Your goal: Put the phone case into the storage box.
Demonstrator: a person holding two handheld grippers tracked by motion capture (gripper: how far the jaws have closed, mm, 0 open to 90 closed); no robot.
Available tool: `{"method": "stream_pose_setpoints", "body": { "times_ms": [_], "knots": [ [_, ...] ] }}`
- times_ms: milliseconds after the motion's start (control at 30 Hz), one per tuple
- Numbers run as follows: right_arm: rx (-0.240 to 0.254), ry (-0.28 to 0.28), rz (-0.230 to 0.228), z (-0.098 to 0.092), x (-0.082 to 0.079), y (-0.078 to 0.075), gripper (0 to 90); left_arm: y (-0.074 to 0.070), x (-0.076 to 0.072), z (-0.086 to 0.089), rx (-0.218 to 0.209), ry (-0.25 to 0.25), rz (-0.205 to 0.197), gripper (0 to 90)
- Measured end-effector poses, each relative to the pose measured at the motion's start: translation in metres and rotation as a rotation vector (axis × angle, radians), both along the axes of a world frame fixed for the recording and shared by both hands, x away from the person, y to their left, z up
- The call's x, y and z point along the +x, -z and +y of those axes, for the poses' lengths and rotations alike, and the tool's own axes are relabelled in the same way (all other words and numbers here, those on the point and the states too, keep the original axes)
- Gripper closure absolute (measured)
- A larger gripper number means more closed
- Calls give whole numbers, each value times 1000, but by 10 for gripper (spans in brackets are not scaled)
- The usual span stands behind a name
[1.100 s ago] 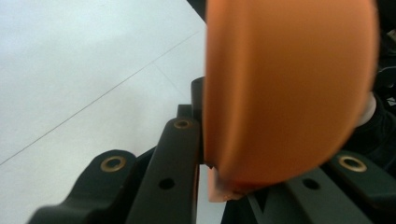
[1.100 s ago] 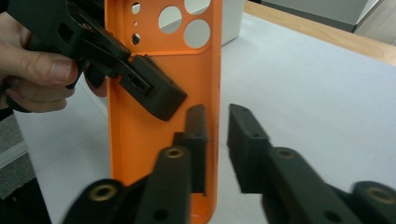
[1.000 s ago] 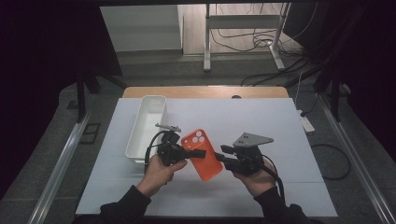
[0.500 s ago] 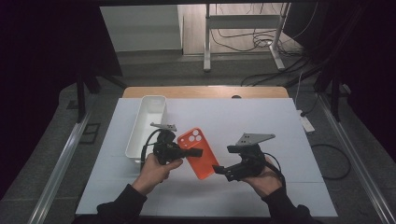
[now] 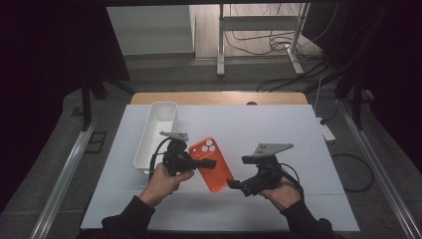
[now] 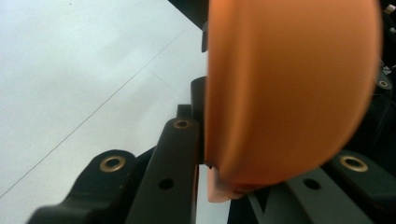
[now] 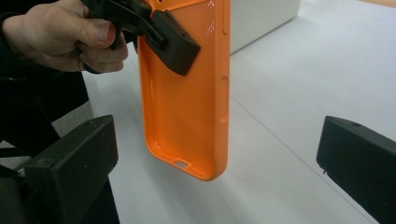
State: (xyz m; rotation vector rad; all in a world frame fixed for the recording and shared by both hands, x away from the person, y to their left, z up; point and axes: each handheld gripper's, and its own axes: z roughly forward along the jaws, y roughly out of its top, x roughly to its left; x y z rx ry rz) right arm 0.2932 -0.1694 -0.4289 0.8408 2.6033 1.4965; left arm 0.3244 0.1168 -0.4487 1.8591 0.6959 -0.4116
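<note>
Orange phone case (image 5: 213,165) is hanging pinched in the left gripper (image 5: 208,163); the right gripper (image 5: 234,183), jaws just spreading wide below it, should be backing away cleanly.

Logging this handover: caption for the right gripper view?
Left gripper holds the orange phone case upright; the right gripper's fingers stand open, apart from it.

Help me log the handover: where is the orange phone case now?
In the high view the case is mid-table, clamped by the left gripper, right of the white bin, with the open right gripper beside its lower end.
</note>
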Motion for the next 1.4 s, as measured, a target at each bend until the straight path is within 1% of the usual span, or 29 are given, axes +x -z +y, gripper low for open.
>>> {"method": "stream_pose_setpoints", "body": {
  "times_ms": [100, 300, 400, 467, 600, 667, 700, 800, 833, 867, 900, 933, 1000, 1067, 1100, 1133, 1167, 1267, 1333, 1400],
  "knots": [
    [-8, -6, 8, 2, 0, 1, 0, -1, 0, -1, -4, 11, -8, 859],
    [-14, -43, 27, 10, -2, 4, 0, -2, -2, -3, -12, 33, -17, 859],
    [-28, -47, 33, 14, -3, 5, 0, -4, -3, -4, -20, 44, -24, 859],
    [-37, -48, 30, 16, -3, 6, 0, -4, -3, -5, -24, 48, -28, 858],
    [-48, -46, 66, 19, -2, 6, 3, -5, -4, -6, -30, 58, -32, 858],
    [-56, -69, 77, 22, -2, 8, 8, -5, -4, -7, -30, 62, -32, 858],
    [-61, -71, 76, 23, -2, 8, 23, -5, -4, -7, -32, 65, -34, 857],
    [-72, -78, 85, 25, -2, 8, 97, -6, -4, -8, -36, 74, -39, 857],
    [-73, -82, 85, 26, -1, 8, 145, -6, -5, -9, -38, 79, -39, 858],
    [-73, -82, 85, 26, -1, 8, 145, -6, -5, -9, -38, 79, -39, 857],
    [-69, -86, 91, 26, -1, 8, 185, -6, -5, -9, -38, 84, -43, 857],
    [-57, -92, 100, 25, 0, 8, 262, -7, -6, -10, -38, 88, -45, 857],
    [-42, -97, 101, 24, 1, 7, 315, -7, -6, -12, -40, 100, -49, 857],
    [-27, -105, 106, 23, 1, 7, 401, -8, -7, -13, -40, 106, -53, 857],
    [-27, -105, 106, 23, 1, 7, 401, -8, -7, -13, -40, 106, -53, 856],
    [-20, -110, 109, 23, 2, 7, 435, -8, -7, -13, -41, 113, -58, 856],
    [-10, -115, 116, 22, 2, 7, 492, -8, -7, -14, -42, 116, -61, 856],
    [6, -139, 137, 22, 4, 7, 610, -9, -8, -15, -46, 124, -63, 855],
    [6, -166, 155, 22, 4, 8, 683, -9, -8, -16, -40, 127, -67, 853],
    [12, -191, 169, 22, 5, 8, 738, -10, -9, -16, -47, 137, -68, 845]
  ]
}}
